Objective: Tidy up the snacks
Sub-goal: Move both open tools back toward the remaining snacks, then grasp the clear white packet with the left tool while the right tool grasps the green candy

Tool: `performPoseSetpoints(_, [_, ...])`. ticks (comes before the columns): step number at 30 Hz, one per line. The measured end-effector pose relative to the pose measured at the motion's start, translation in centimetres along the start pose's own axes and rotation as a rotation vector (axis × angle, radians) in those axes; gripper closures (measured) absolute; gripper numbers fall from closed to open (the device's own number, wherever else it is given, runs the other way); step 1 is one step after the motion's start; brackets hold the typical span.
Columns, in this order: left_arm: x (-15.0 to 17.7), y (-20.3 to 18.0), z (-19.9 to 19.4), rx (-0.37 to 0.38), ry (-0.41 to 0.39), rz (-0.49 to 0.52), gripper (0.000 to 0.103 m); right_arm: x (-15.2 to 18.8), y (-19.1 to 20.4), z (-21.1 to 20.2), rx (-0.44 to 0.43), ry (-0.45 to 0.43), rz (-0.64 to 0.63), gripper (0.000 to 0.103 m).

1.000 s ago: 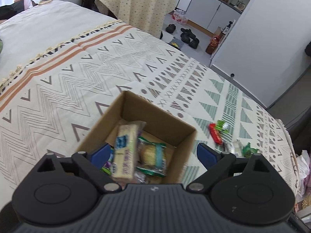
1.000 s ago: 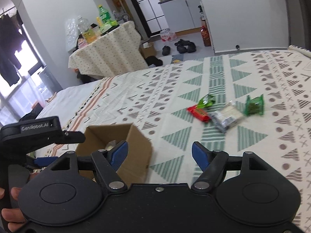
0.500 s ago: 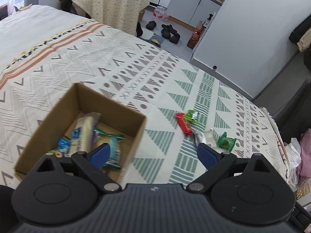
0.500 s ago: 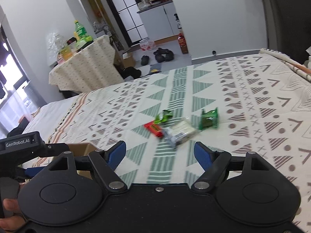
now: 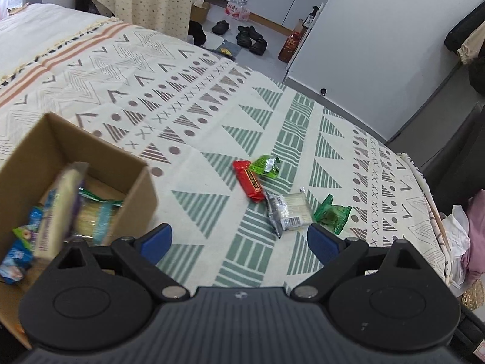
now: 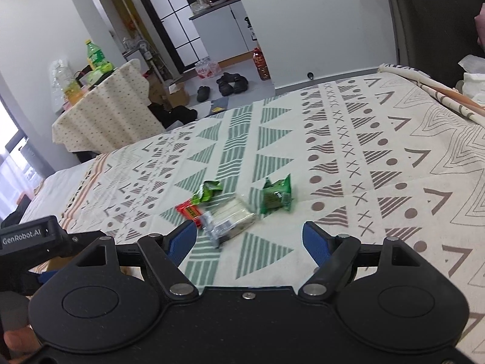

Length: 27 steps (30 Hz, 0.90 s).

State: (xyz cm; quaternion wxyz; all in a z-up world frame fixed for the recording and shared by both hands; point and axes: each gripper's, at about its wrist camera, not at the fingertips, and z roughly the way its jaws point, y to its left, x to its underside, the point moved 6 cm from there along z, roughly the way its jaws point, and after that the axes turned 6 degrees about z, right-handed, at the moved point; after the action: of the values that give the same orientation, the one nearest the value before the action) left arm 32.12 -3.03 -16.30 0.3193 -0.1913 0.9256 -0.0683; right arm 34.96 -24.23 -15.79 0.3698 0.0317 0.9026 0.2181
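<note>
Four loose snacks sit in a tight cluster on the patterned bedspread [image 5: 212, 97], all on the green-striped band. Largest to smallest:

- Bedspread covers the bed; nothing on it lies between the grippers and the cluster.
- Cardboard box [image 5: 133, 194] at left in the left view, open top, several wrapped snacks inside, incl. a long pale cracker pack [image 5: 60, 203] leaning on edge. Box is well apart from the cluster. In the right view it is mostly hidden behind the gripper body.
- White-and-grey packet [image 5: 288, 212] closest to the grippers, touching the red bar [image 5: 250, 183] at its far-left end.
- Light green wrapper [image 5: 266, 165] just beside the red bar, far side.
- Dark green packet [image 5: 332, 214] just right of the white packet; stands tilted in the right view [image 6: 275, 195].

Left gripper [image 5: 239, 239]: fingers spread wide, nothing between them, above the bedspread near the cluster.
Right gripper [image 6: 248, 238]: also spread wide, empty, white packet [image 6: 230, 218] just past its tips.

Background: cloth-covered table [image 6: 109, 115] with bottles, shoes [image 6: 232, 82] on the floor.
</note>
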Motion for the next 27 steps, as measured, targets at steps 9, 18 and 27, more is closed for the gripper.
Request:
performPoseSetpoints(9, [0.0,-1.9,5.2,0.003,0.027,-0.026,0.008,-0.8,-1.8,3.3,0.01,0.03,0.05,0.028])
performPoseSetpoints(18, [-0.5,-3.5,10.3,0.022,0.052,-0.049,0.013,-0.6,-2.9,6.9,0.014,0.082,0.082,0.033])
performPoseSetpoints(27, [-0.9,-5.0,14.8,0.035,0.094,-0.07,0.019,-1.2,-4.5,10.3,0.029,0.081,0.119,0.038])
